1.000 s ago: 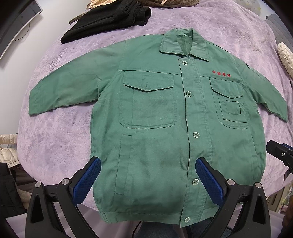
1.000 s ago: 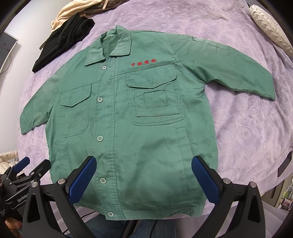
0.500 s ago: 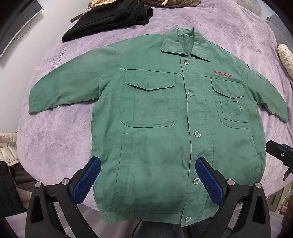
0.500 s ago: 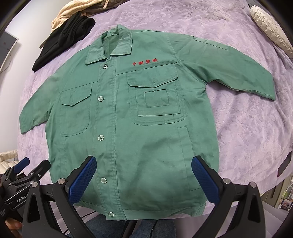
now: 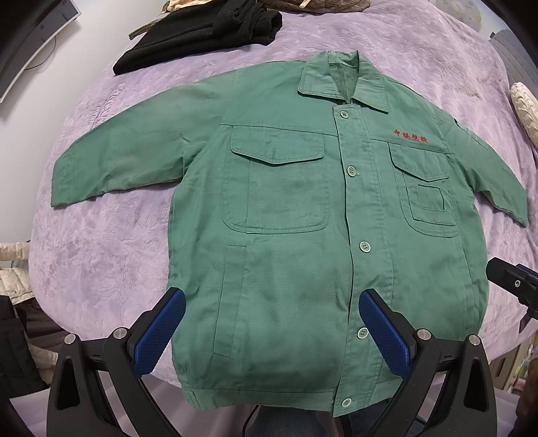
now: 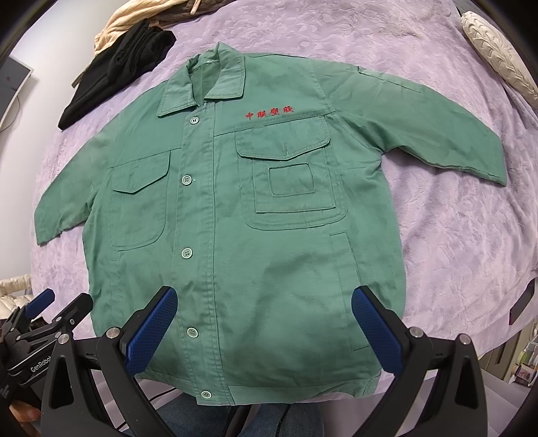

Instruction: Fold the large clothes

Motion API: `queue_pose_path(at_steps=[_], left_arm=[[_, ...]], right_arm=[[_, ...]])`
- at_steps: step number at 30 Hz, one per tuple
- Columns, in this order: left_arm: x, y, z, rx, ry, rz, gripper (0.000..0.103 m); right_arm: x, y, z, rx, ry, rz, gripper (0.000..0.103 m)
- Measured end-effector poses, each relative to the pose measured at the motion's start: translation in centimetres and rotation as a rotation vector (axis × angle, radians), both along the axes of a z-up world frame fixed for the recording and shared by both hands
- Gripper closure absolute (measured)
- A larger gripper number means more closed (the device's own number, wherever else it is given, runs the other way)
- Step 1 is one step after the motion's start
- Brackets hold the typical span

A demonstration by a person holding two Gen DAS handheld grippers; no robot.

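Note:
A green work jacket [image 5: 296, 235] with red embroidered characters lies flat, buttoned, front up, on the purple bedspread [image 5: 101, 252], both sleeves spread out; it also shows in the right wrist view [image 6: 242, 235]. My left gripper [image 5: 272, 322] is open and empty, hovering above the jacket's lower hem. My right gripper [image 6: 264, 322] is open and empty above the hem as well. The left gripper also shows at the lower left of the right wrist view [image 6: 43, 322], and part of the right gripper shows at the right edge of the left wrist view [image 5: 514, 282].
A pile of black clothes [image 5: 201, 30] and beige fabric [image 6: 117, 23] lie at the bed's far left. A cream pillow [image 6: 497, 57] lies at the far right. A monitor [image 5: 30, 37] stands left of the bed. Padded clothing [image 5: 13, 285] sits beside the near-left edge.
Both grippers have shifted slightly forward, so the jacket sits a little lower in the views. Both stay open and the jacket has not moved.

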State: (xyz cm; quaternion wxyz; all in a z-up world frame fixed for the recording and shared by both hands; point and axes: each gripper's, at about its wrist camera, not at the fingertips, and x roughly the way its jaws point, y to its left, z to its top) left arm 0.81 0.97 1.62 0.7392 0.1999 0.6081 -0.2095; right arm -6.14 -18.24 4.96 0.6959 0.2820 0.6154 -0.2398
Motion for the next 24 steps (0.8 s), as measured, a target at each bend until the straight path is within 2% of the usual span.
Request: queue_pose_path(at_steps=[7, 13, 19, 24], left_arm=[[0.6, 0.2, -0.5, -0.01, 0.018, 0.012, 0.0], [2.1, 1.3, -1.5, -0.059, 0.048, 0.041, 0.0], [6.0, 4.2, -3.2, -0.132, 0.052, 0.132, 0.0], [11.7, 8.7, -5.8, -0.192, 0.017, 0.252, 0.0]], right_arm=[[0.8, 0.3, -0.6, 0.008, 0.0, 0.0, 0.0], [2.4, 1.4, -0.9, 0.013, -0.072, 0.039, 0.0], [5.3, 3.6, -3.2, 0.068, -0.067, 0.059, 0.0], [8.4, 6.9, -6.2, 0.109, -0.075, 0.134, 0.0]])
